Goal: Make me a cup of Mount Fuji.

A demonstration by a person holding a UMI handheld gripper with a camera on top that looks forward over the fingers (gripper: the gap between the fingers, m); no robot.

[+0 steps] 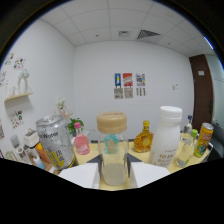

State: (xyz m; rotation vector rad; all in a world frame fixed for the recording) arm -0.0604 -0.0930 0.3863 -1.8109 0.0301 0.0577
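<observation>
White walls and a panelled ceiling are filling the background, with three small posters (129,85) hanging on the far wall, a dark door (202,95) standing at the right and a shelf (17,96) sitting on the left wall. Below them a pale yellow table (145,156) is carrying a row of bottles and cans.

The gripper (114,175) is pointing over this table, and its two white fingers (82,175) are showing at the bottom w/ dark tips. A clear glass jar (112,150) with a tan lid is standing between the fingers, approx. in the middle, and something teal is showing inside it. The finger tips are sitting very close to both sides of the jar (I cannot tell if they are really pressing on it or only standing about it).

Left of the jar, a silver can (54,142) with the word "Water" is leaning a bit, and a small pink bottle (81,142) is standing between the can and the jar, further back. Behind them a green plant (74,124) is showing. Right of the jar, an amber glass bottle (143,138) is standing further back, then a tall white bottle (166,137) is standing near the right finger, and a yellow can (204,139) is standing at the far right, well apart from the jar
</observation>
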